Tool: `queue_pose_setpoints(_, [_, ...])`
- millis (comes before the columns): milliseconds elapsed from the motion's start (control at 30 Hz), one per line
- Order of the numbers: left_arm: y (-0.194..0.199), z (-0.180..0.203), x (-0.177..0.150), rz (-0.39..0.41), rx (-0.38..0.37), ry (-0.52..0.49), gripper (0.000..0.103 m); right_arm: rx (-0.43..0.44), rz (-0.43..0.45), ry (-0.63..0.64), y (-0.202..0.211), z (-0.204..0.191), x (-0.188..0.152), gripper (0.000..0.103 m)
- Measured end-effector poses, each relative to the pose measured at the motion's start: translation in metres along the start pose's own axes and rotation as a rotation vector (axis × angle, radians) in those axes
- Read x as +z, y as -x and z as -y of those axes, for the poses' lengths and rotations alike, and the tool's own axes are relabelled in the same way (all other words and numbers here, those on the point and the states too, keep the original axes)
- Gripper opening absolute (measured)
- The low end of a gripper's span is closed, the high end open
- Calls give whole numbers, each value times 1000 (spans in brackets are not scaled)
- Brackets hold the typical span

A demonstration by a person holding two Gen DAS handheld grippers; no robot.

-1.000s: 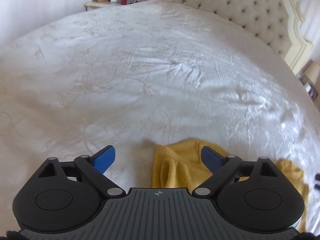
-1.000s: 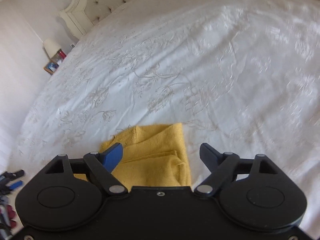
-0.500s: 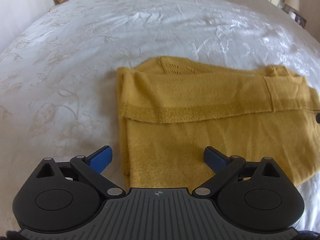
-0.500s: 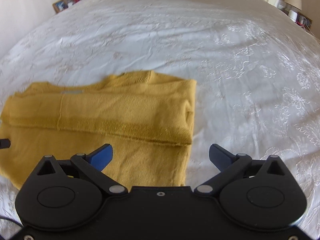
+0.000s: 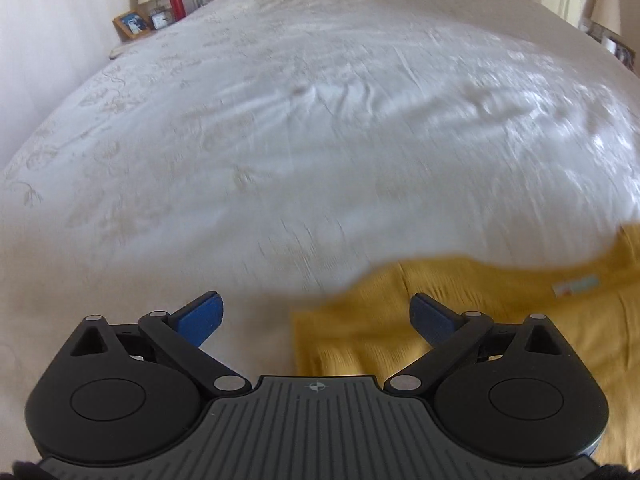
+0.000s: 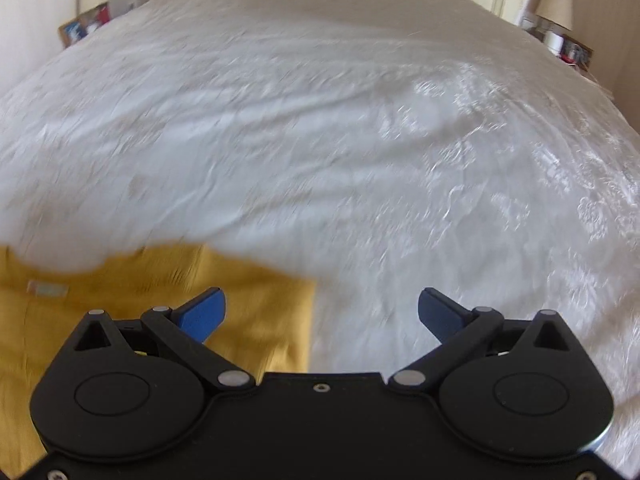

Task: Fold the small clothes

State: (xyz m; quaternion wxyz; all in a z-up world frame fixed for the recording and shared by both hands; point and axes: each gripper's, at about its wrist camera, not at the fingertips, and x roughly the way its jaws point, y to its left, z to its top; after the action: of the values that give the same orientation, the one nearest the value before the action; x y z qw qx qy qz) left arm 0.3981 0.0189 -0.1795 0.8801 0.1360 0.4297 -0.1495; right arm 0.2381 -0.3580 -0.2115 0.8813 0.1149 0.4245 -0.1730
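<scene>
While the left tool point(image 5: 316, 314) stands wide and empty, the yellow garment point(image 5: 500, 320) lies at four o'clock on the bed point(image 5: 320, 140). Right view: the right tool point(image 6: 322, 312) is wide too, garment at eight o'clock; between folds, the next move needs an edge grip.

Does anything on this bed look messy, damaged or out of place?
Nothing stands out. The yellow knit garment lies flat and partly folded on the white bedspread, which shows only ordinary wrinkles. Both views are motion-blurred, so fine detail is unclear. The left gripper and right gripper are open and empty.
</scene>
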Motion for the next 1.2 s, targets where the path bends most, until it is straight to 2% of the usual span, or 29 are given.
queue_pose_setpoints(67, [3, -5, 8, 19, 1, 24, 101, 19, 19, -40, 4, 7, 9, 102])
queue_pose_setpoints(200, [22, -8, 6, 28, -12, 48, 101, 174, 32, -91, 27, 8, 3, 102])
queue_pose_setpoints(400, [54, 21, -40, -17, -96, 58, 101, 361, 12, 11, 60, -31, -45, 102])
queue_pose_setpoints(567, [57, 52, -79, -78, -156, 12, 101, 436, -58, 103, 59, -65, -77, 102])
queue_pose_setpoints(700, [37, 65, -81, -105, -151, -50, 101, 451, -93, 162, 45, -82, -82, 102])
queue_pose_setpoints(833, [17, 58, -51, -66, -123, -68, 101, 401, -61, 206, 23, -85, -58, 102])
queue_pose_setpoints(1067, [3, 19, 22, 34, -29, 39, 102, 278, 66, 140, 9, -60, 8, 102])
queue_pose_setpoints(1133, [13, 11, 31, 60, -30, 72, 102, 277, 86, 119, 16, -52, 15, 102])
queue_pose_setpoints(1200, [25, 9, 26, 64, -51, 82, 102, 299, 89, 122, 25, -51, 12, 102])
